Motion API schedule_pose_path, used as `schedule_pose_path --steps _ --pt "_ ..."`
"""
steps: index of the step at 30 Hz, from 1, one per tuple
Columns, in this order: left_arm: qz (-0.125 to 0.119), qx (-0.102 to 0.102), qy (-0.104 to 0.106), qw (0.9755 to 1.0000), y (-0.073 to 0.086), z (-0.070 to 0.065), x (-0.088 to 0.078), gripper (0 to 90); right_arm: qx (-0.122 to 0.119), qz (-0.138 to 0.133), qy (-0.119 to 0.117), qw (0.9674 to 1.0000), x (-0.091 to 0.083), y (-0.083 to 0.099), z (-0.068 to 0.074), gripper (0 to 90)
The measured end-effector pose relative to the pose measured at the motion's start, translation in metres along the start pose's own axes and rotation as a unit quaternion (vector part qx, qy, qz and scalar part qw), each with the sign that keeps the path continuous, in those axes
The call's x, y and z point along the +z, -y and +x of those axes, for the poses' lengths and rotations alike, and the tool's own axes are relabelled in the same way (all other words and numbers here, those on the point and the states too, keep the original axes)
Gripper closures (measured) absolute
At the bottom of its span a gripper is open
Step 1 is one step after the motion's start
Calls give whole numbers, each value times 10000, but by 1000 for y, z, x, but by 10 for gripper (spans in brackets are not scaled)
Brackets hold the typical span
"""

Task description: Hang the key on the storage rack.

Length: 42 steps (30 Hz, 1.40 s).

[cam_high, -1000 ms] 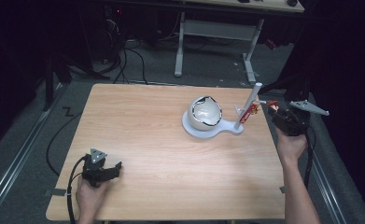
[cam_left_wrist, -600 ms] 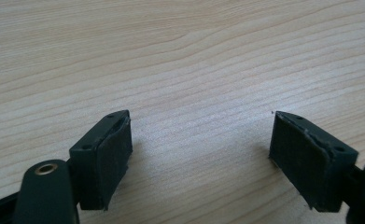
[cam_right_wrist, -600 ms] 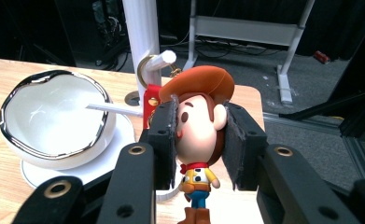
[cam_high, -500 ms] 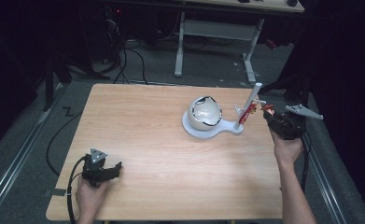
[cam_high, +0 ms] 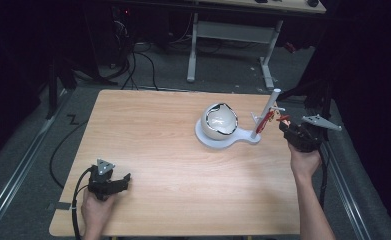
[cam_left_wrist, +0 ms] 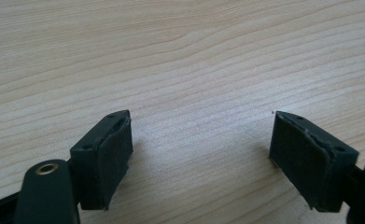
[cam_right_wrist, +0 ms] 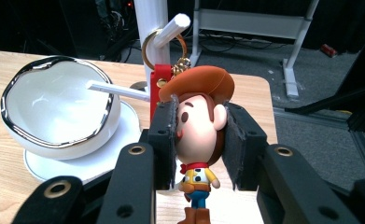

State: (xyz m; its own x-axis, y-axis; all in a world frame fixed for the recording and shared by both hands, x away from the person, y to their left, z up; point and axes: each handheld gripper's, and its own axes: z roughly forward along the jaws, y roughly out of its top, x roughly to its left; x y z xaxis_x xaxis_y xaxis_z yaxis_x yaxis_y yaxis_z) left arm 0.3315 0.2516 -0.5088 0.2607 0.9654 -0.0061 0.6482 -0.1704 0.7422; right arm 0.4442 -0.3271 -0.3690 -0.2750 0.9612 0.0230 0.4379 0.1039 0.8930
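Gripping a cowboy figure keychain (cam_right_wrist: 199, 135) by the head, the right claw (cam_right_wrist: 200, 140) has its two black pads pressed against either side of the toy's face, closed as far as the head allows. Above the orange hat, a gold ring (cam_right_wrist: 164, 49) hangs over a white peg (cam_right_wrist: 171, 29) on the white stand (cam_right_wrist: 151, 42), with a red strap (cam_right_wrist: 160, 88) dropping from the ring beside the post. Left of the stand, on the same white base, sits a white bowl (cam_right_wrist: 59, 105) with a silver rim. In the high view, the right claw (cam_high: 285, 127) is level with the stand (cam_high: 267, 112) at the right edge of the wooden surface (cam_high: 158, 140).

Far from the stand, near the front left corner, the left claw (cam_left_wrist: 201, 154) rests with its jaws wide apart and nothing between them, bare wood beneath.

Judging by the looped ring, the keychain is either freshly hung or about to be lifted off; the ring has not left the peg, and the grip on the toy has not been let go.
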Motion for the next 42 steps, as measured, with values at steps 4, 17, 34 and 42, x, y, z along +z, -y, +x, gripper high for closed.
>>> schedule_pose_path --steps 4,17,34,42 --pt "0 1 -1 10000 0 0 0 216 36 44 -35 10000 5 4 1 671" --pt "0 0 -1 10000 0 0 0 216 61 205 -124 9997 17 14 7 669" --pt "1 1 -3 10000 0 0 0 216 31 369 -91 9993 30 20 10 666" --pt "2 2 -3 10000 0 0 0 216 -102 467 -20 9989 37 23 15 665"
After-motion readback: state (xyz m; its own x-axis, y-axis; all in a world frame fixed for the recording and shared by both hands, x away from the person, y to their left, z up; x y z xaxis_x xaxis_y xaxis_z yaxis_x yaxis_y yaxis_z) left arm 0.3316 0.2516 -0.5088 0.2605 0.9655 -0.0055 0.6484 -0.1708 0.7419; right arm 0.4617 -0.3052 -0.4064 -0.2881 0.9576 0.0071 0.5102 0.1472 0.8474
